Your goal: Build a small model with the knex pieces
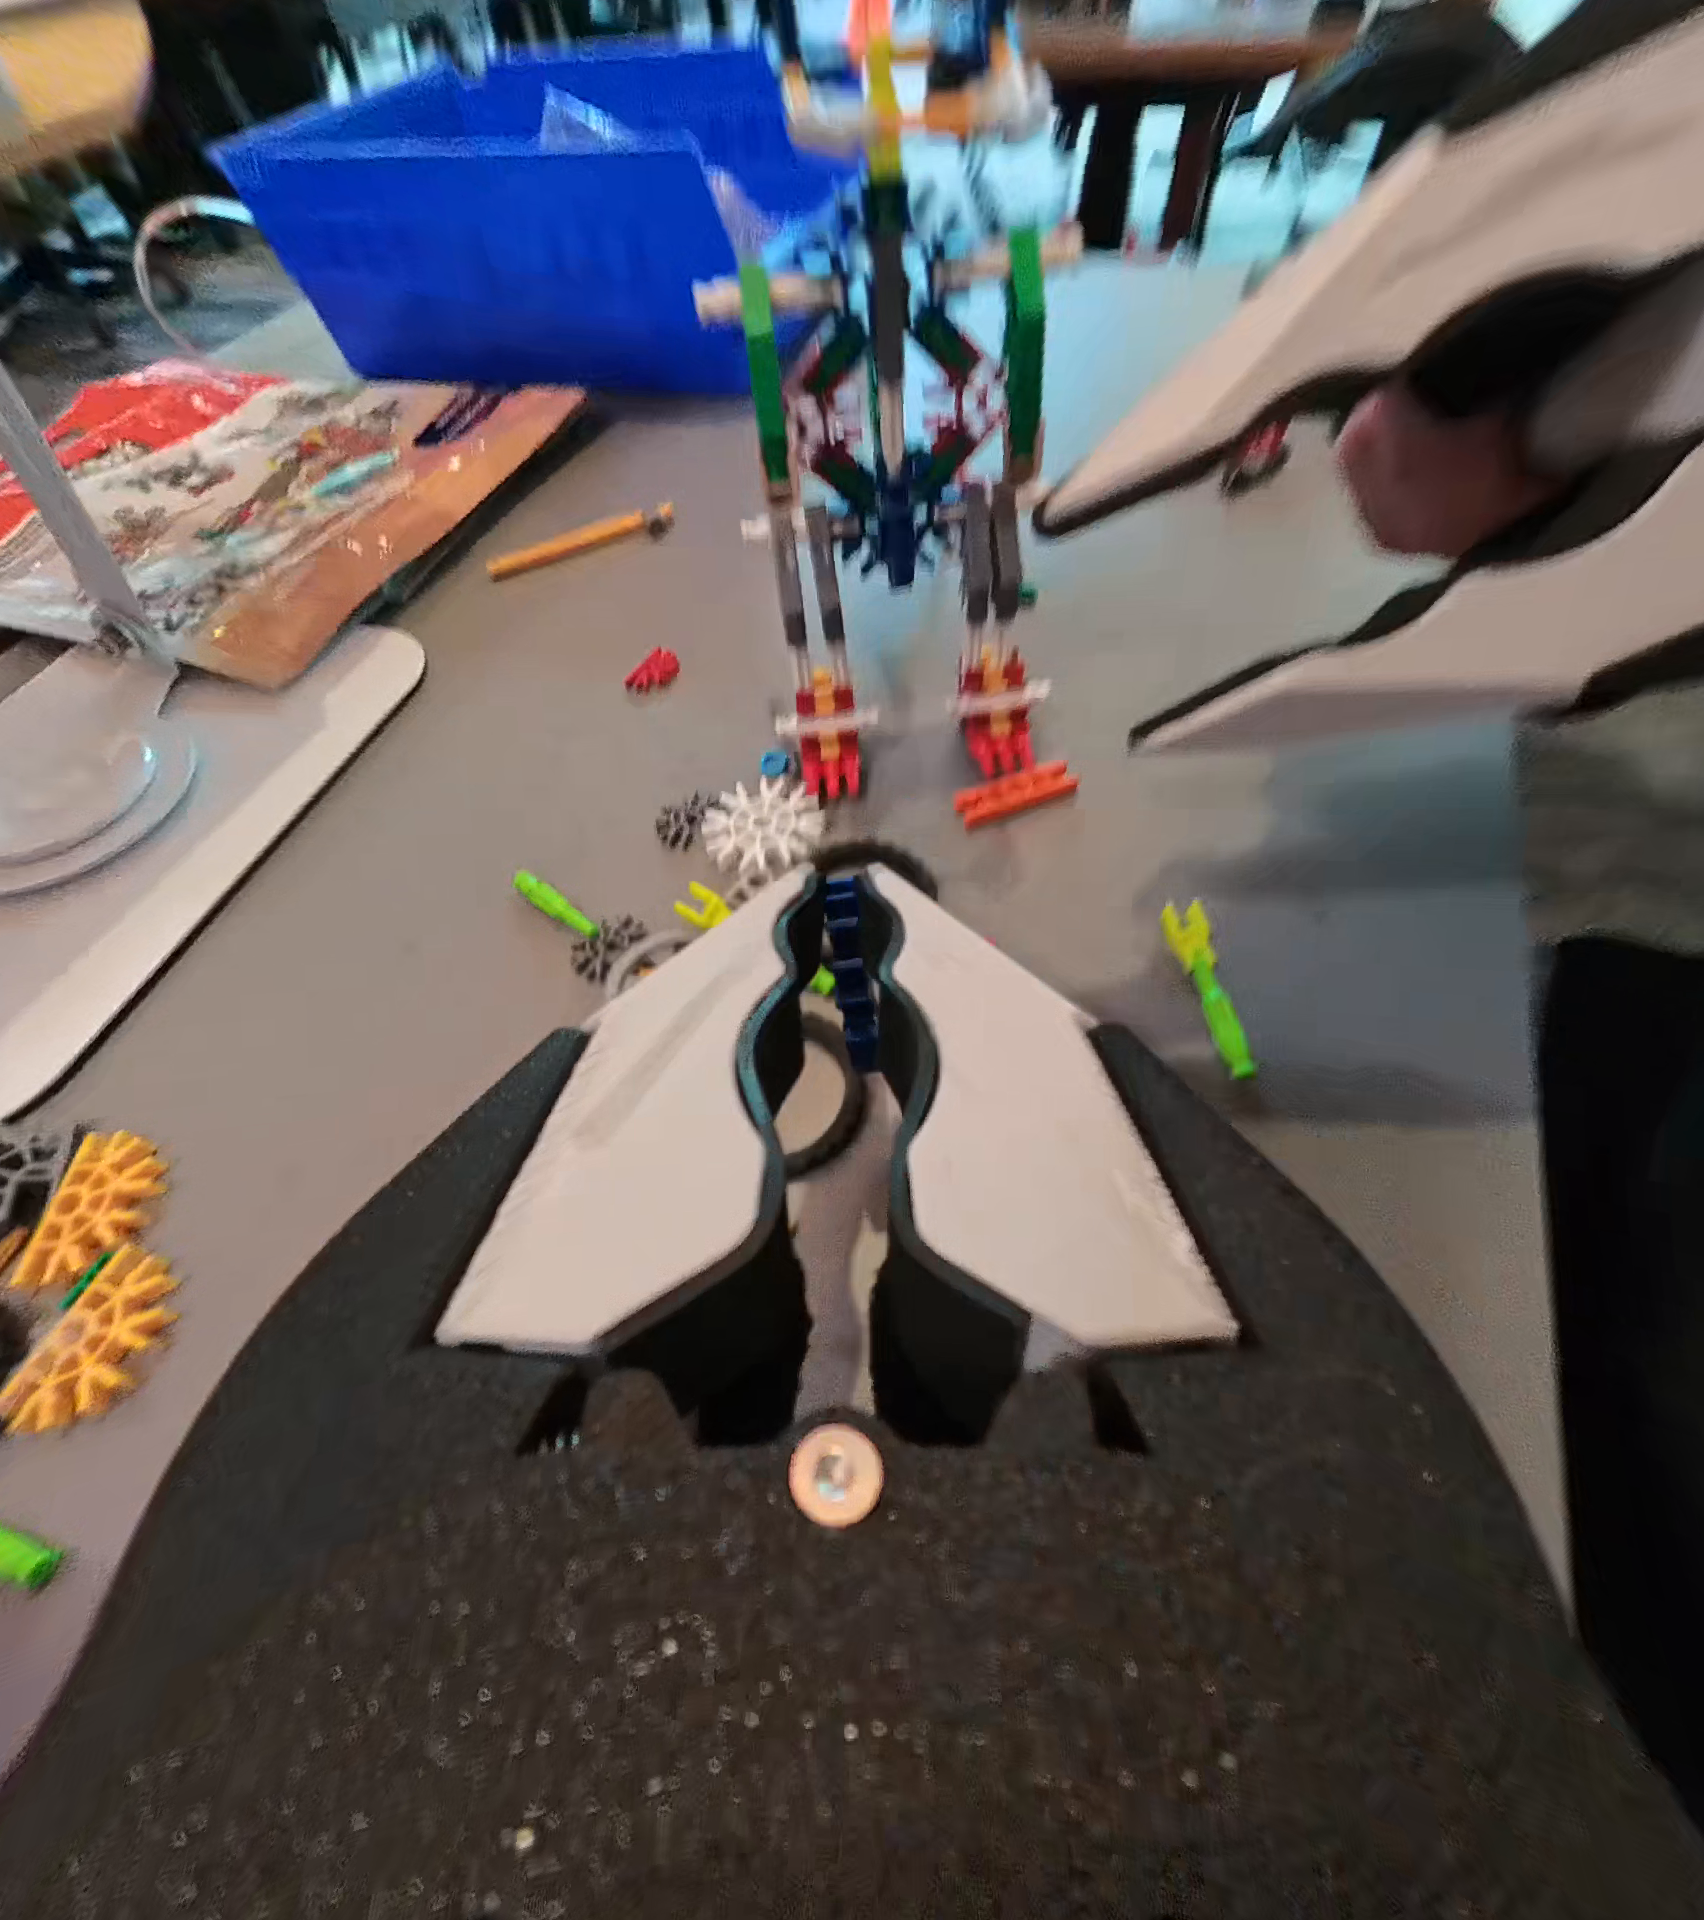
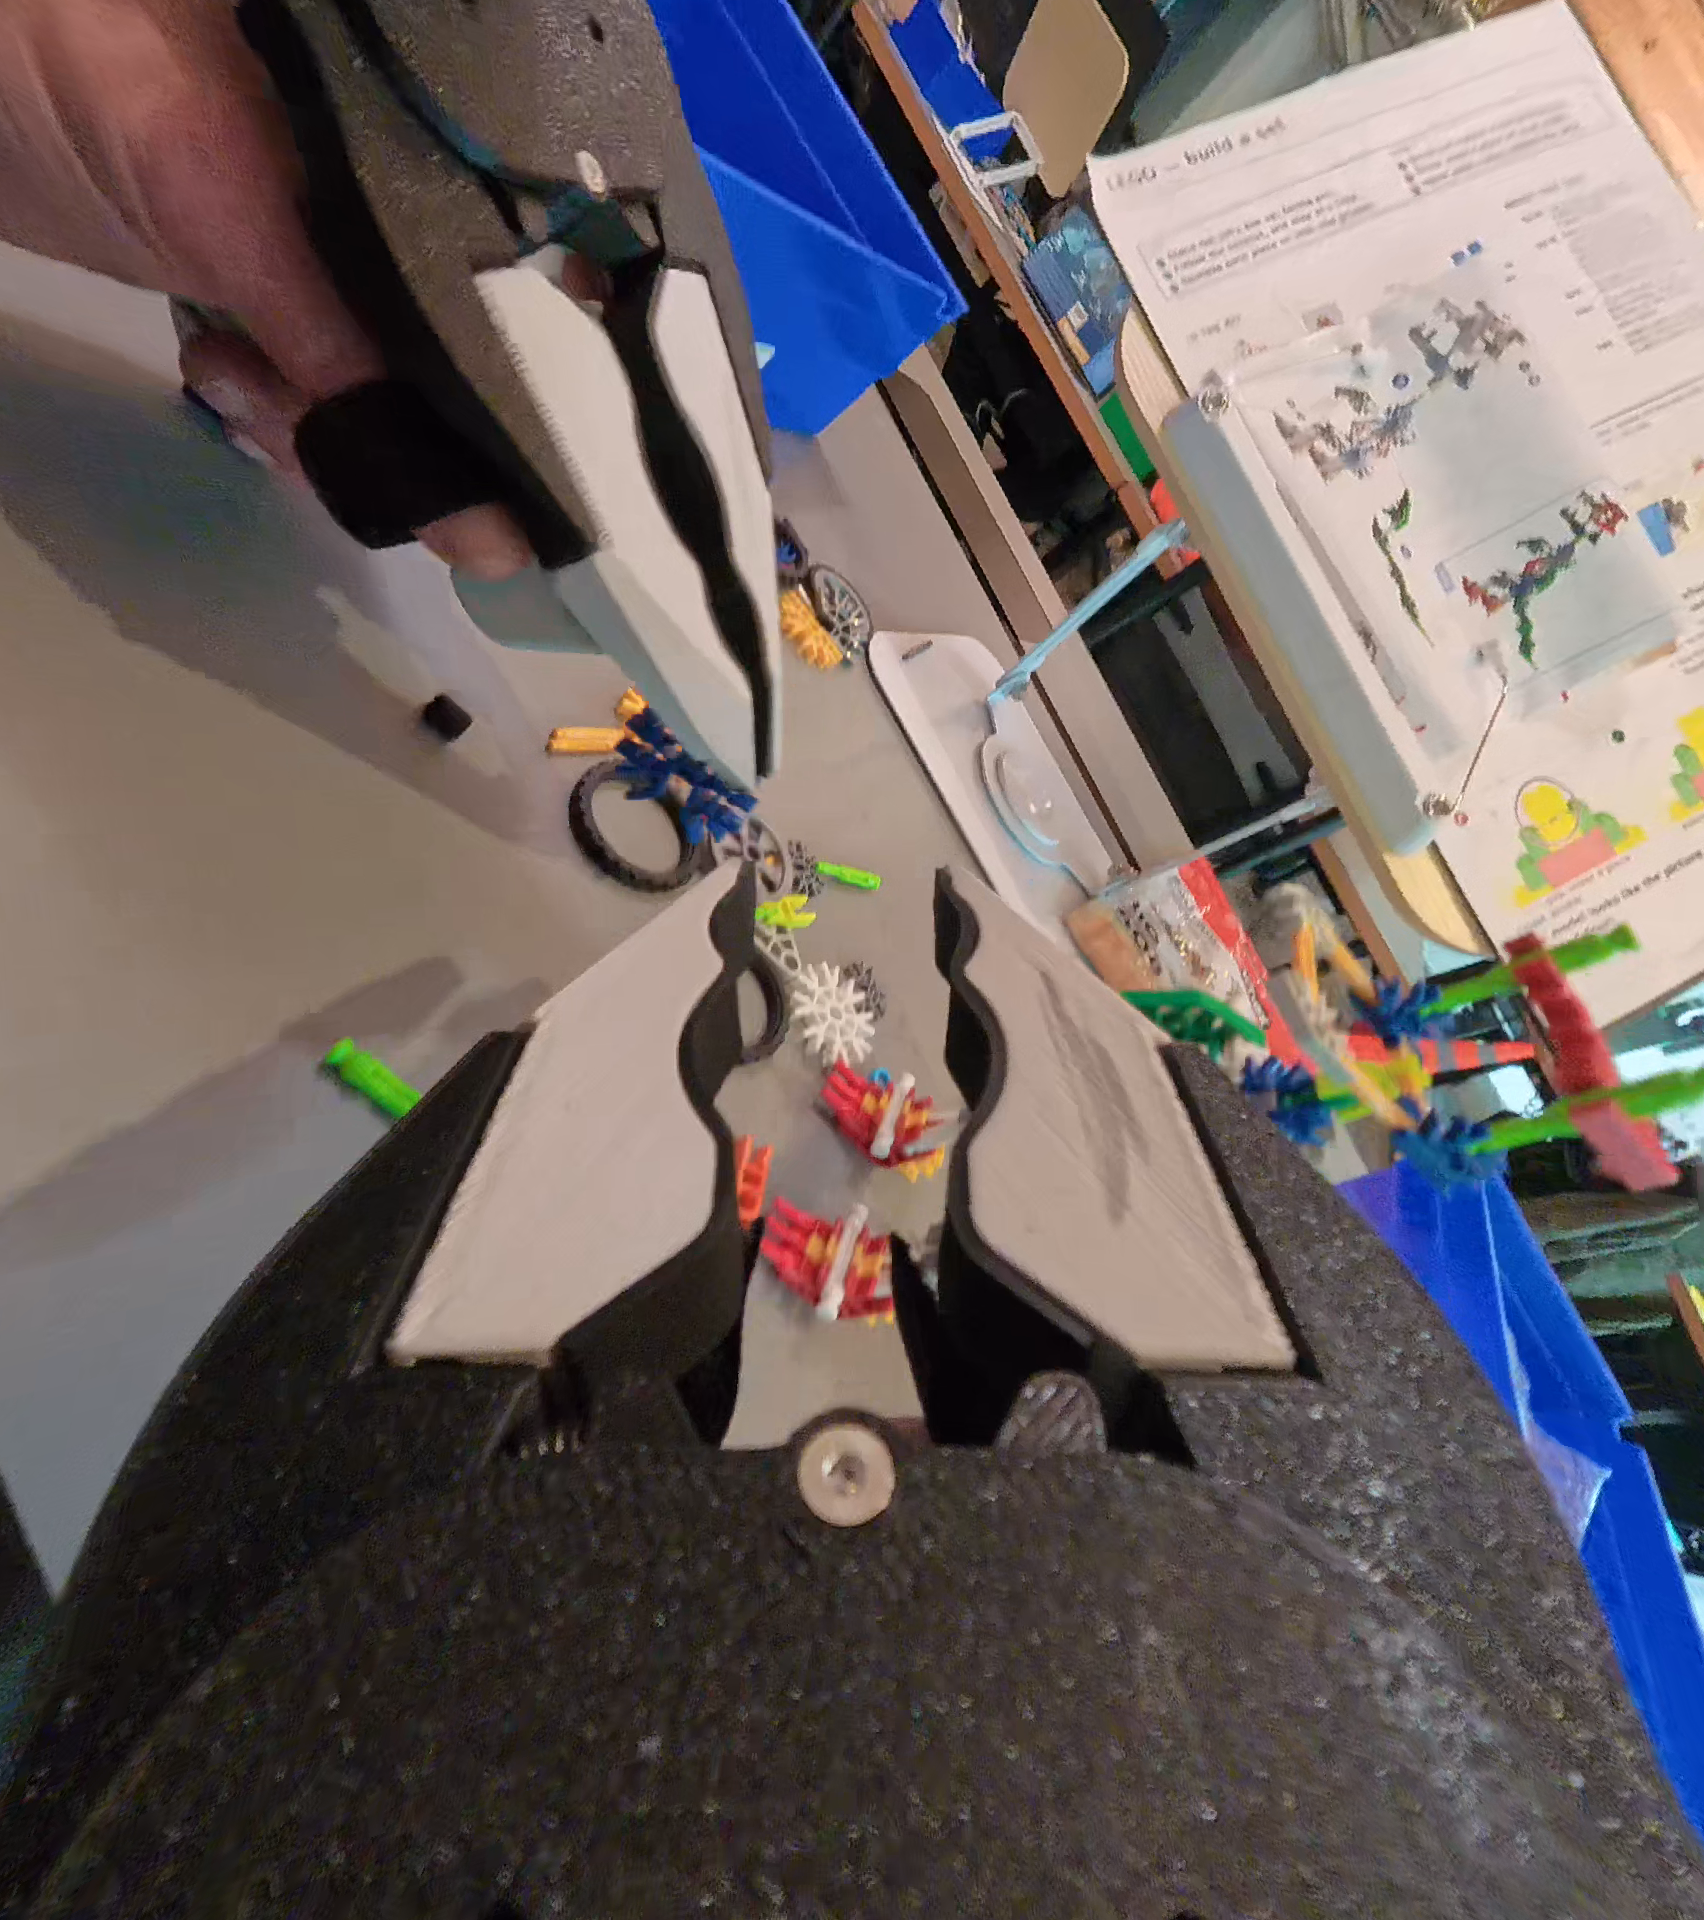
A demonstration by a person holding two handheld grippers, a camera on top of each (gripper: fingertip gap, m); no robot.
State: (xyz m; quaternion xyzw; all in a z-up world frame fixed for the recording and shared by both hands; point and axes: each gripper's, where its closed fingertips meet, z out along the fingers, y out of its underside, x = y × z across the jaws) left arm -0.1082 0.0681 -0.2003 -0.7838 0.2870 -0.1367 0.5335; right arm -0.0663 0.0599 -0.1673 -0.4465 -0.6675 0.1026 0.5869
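Note:
My left gripper (image 1: pixel 843 891) is shut on a dark blue toothed connector (image 1: pixel 848 977), held just above the grey table (image 1: pixel 412 987). It also shows in the right wrist view (image 2: pixel 760 750), with the blue connector (image 2: pixel 676 774) at its tip over a black tyre ring (image 2: pixel 590 831). A tall rod-and-connector figure (image 1: pixel 889 457) stands ahead on two red feet (image 1: pixel 827 740). My right gripper (image 2: pixel 840 894) is open and empty, tilted, with the red feet (image 2: pixel 879 1122) seen between its fingers. In the left wrist view the right gripper (image 1: pixel 1087 629) hovers right of the figure.
A blue bin (image 1: pixel 515 239) stands behind the figure. A bagged instruction sheet (image 1: pixel 204 488) and a stand's flat base (image 1: pixel 235 831) lie to the left. Loose pieces surround the grippers: a white snowflake connector (image 1: pixel 763 826), yellow connectors (image 1: pixel 100 1288), green rods (image 1: pixel 1217 997). An instruction board (image 2: pixel 1450 468) stands at the right. Some 6 cm of space lies between my two pairs of fingers. It is some 25 cm from my left tips to the stand's flat base (image 1: pixel 235 831). It turns up in the right wrist view (image 2: pixel 976 828) as well.

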